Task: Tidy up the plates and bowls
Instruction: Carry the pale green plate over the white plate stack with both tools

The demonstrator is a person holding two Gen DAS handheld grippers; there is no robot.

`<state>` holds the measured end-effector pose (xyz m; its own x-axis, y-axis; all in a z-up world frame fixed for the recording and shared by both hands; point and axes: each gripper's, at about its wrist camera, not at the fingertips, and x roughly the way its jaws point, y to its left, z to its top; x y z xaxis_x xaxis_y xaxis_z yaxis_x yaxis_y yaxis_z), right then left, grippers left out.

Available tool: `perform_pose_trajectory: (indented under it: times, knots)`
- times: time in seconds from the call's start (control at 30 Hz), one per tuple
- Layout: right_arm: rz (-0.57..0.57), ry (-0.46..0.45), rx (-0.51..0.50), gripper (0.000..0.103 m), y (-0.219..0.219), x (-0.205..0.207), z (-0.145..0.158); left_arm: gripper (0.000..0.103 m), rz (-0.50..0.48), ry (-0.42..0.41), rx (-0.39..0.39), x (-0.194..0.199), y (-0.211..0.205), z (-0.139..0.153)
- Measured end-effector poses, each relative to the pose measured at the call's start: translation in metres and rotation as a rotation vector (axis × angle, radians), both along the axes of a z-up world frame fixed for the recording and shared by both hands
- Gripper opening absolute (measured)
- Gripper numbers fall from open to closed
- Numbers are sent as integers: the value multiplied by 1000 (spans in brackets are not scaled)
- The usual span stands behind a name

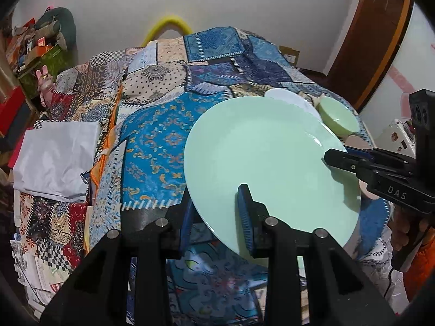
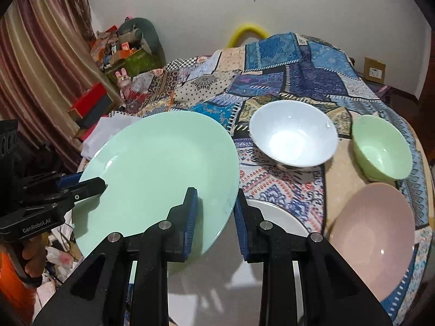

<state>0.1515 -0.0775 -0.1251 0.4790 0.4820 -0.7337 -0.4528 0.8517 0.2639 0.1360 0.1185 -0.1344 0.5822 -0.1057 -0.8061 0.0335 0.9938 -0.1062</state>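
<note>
You hold one mint-green plate in the air between both tongs: your left tongs pinch its near-left rim, your right tongs its right rim, each nearly closed on it. Below on the patchwork-covered counter sit one white bowl, one green bowl, one pink plate and one white plate.

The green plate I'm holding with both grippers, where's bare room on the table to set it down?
Roomiest: the blue patterned cloth left of the green plate, before the white folded sheet. The right side is crowded: white bowl, green bowl, pink plate, white plate. Between plate and white bowl is only a narrow strip.
</note>
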Motion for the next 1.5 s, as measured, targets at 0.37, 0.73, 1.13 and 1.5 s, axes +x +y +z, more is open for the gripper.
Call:
perform_pose_trajectory:
  times: [0.37, 0.73, 1.13, 1.5]
  knots:
    - [-33, -7, 20, 24, -37, -21, 0, 31, -34, -12, 14, -22, -38, 11]
    - [-60, 15, 24, 24, -62, -36, -13, 31, -63, 5, 8, -37, -66, 3]
    - [-86, 67, 21, 24, -78, -44, -38, 31, -80, 64, -14, -38, -83, -24]
    - [-101, 112, 13, 24, -88, -43, -56, 31, -91, 116, -23, -32, -93, -49]
